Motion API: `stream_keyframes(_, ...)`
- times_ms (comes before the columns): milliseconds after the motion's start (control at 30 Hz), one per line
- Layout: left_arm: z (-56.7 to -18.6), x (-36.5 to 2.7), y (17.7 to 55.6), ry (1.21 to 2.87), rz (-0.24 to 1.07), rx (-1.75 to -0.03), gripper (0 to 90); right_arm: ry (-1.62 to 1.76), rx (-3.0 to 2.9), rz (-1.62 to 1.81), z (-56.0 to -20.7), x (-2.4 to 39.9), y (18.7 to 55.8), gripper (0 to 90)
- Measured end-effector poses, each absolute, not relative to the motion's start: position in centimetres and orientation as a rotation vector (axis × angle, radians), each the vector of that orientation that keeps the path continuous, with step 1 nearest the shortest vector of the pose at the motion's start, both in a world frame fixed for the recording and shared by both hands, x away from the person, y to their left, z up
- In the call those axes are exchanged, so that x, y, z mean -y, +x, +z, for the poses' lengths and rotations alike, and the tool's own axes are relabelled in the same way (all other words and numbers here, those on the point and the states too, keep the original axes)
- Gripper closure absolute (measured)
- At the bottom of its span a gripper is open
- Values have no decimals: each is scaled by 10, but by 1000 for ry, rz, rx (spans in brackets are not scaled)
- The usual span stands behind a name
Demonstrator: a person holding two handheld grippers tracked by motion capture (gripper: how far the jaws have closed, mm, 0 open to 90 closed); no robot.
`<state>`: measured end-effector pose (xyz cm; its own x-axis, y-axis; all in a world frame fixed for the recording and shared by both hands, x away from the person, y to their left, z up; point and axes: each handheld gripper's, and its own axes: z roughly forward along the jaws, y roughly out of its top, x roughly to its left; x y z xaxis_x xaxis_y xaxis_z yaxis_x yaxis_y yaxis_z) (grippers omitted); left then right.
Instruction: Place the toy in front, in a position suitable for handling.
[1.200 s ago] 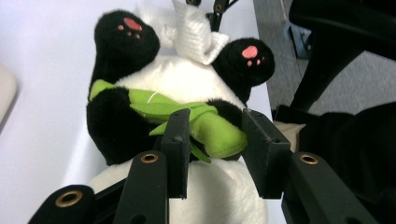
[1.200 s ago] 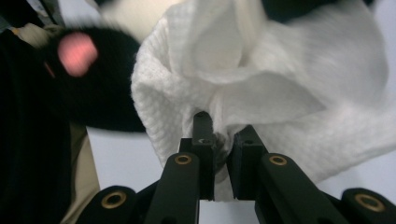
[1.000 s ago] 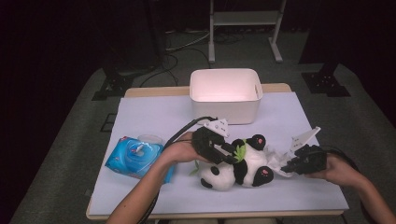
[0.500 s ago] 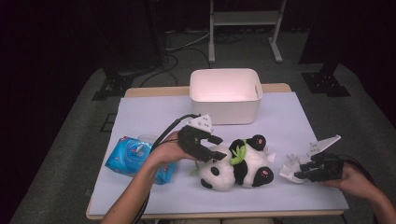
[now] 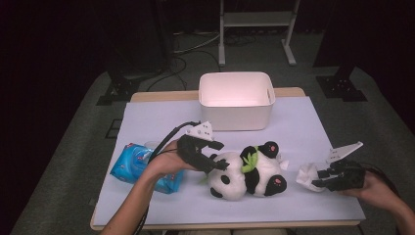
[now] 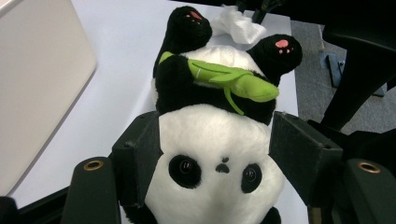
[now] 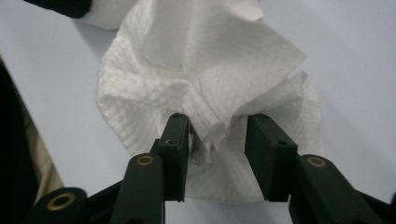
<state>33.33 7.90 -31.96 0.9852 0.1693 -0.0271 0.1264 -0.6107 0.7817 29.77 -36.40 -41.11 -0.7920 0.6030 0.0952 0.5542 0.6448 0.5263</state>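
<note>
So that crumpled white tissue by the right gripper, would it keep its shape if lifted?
Probably not. The tissue looks thin, creased and bunched, so it would likely sag and flop. It seems very light, so a nudge from the right gripper might just slide it across the table cover.

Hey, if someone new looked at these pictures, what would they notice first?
A black-and-white plush panda with a green leaf lies on its back mid-table, its head between the open jaws of the left tool. To its right lies a crumpled white paper tissue, and behind stands an empty white plastic bin.
</note>
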Motion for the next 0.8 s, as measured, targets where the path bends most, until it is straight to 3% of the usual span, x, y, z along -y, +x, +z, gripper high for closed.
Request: stream_keyframes(800,-325,-86,333,2252,73,-234,204,1017,-2673,864,-398,368,300,430)
